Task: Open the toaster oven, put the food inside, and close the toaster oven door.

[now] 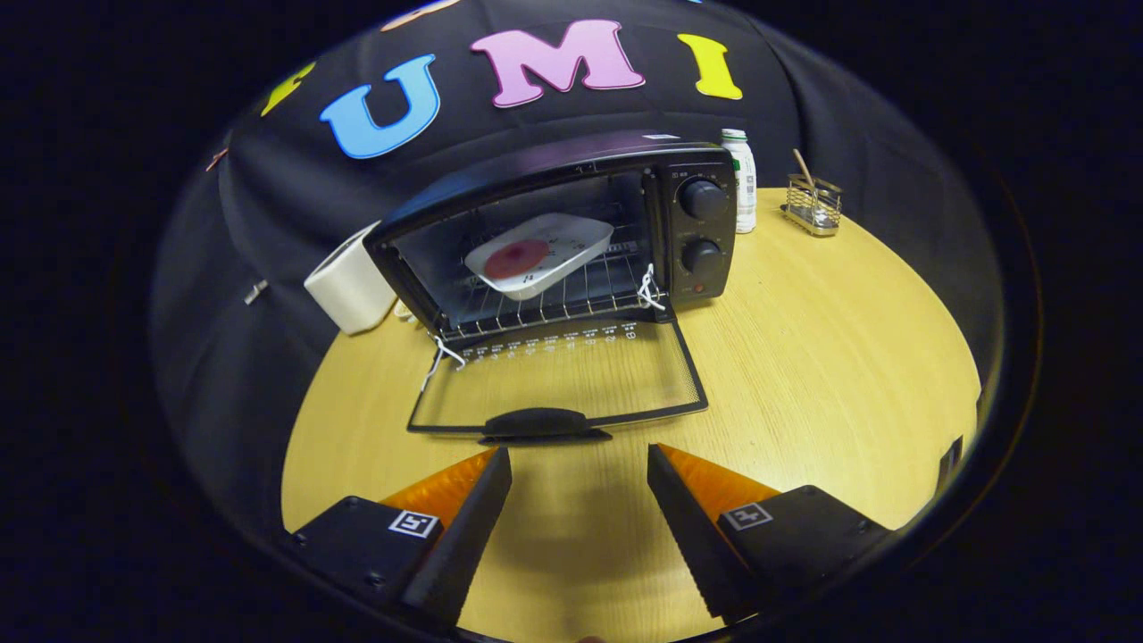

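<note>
The black toaster oven (571,223) stands on the yellow wooden table (821,357) beyond my fingers. Its glass door (558,375) is folded down flat toward me, with the black handle (540,421) at its near edge. Inside, on the wire rack (571,299), a white tray (538,253) holds a round reddish piece of food (516,258). My gripper (580,460) is open with nothing between its fingers. The fingertips hover just short of the door handle, above the table.
A white boxy appliance (350,284) sits left of the oven. Right of it stand a white bottle (740,179) and a small wire holder (813,205) with a stick in it. White strings (650,288) hang at the door hinges.
</note>
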A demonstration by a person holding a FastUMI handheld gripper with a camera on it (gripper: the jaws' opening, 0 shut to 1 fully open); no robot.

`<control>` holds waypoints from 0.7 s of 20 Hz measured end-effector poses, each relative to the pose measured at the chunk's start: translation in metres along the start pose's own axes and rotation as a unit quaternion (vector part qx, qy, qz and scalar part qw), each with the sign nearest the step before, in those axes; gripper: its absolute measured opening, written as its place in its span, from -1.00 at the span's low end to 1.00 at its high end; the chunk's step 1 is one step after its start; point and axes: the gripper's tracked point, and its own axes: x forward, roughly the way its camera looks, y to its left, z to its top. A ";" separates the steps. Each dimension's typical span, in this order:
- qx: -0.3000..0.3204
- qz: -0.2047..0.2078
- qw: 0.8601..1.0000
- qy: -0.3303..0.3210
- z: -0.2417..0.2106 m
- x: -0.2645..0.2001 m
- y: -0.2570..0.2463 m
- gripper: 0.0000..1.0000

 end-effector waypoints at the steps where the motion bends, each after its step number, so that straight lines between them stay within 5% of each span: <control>1: -0.014 -0.008 1.000 0.007 -0.008 0.003 -0.002 0.98; 14: -0.071 -0.052 0.996 0.030 -0.025 0.060 -0.004 0.99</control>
